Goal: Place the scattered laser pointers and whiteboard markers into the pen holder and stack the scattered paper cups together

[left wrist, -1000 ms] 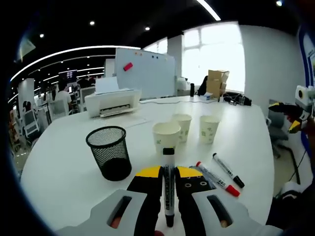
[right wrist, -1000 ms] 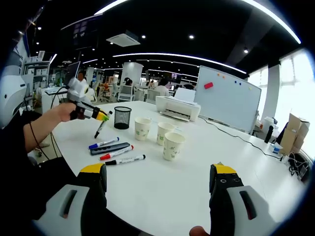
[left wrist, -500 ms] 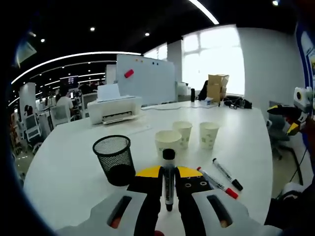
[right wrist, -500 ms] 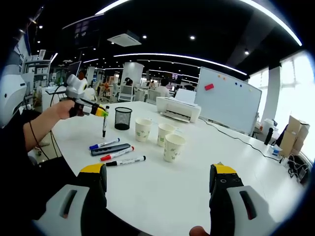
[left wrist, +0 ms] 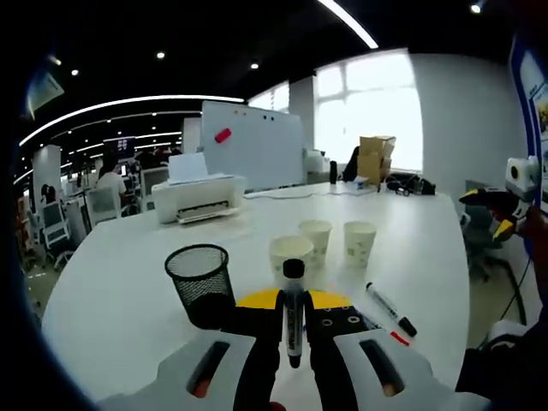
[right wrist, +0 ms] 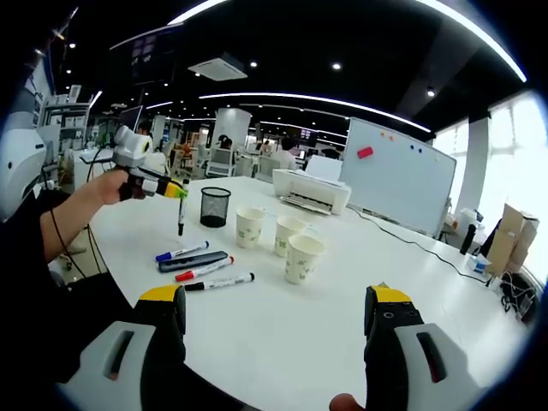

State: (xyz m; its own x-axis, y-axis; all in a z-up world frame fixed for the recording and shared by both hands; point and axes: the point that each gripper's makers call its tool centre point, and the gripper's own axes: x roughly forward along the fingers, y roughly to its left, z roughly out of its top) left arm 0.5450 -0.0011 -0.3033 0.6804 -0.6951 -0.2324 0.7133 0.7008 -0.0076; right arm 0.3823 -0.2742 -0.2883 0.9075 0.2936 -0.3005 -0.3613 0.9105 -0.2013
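My left gripper (left wrist: 293, 301) is shut on a black-capped whiteboard marker (left wrist: 293, 315) and holds it above the table, near the black mesh pen holder (left wrist: 200, 284). In the right gripper view that same left gripper (right wrist: 175, 192) hangs the marker (right wrist: 181, 217) left of the pen holder (right wrist: 214, 206). Three paper cups (left wrist: 292, 253) (left wrist: 316, 237) (left wrist: 359, 242) stand apart. A black marker (left wrist: 391, 308) and a red one (left wrist: 394, 336) lie on the table. The right gripper view shows a blue marker (right wrist: 181, 252), a dark laser pointer (right wrist: 193, 260), a red marker (right wrist: 204, 268) and a black marker (right wrist: 221, 280). My right gripper (right wrist: 276, 312) is open.
A white printer (left wrist: 196, 187) sits at the far side of the round white table (right wrist: 360, 282). A whiteboard (right wrist: 399, 181) stands behind it. Cardboard boxes (left wrist: 375, 151) are stacked at the far right. A person's arm (right wrist: 77, 212) holds the left gripper. Office desks fill the background.
The left gripper lifted the marker off the table and turned it upright, hanging beside the pen holder. The right gripper has stayed still and open.
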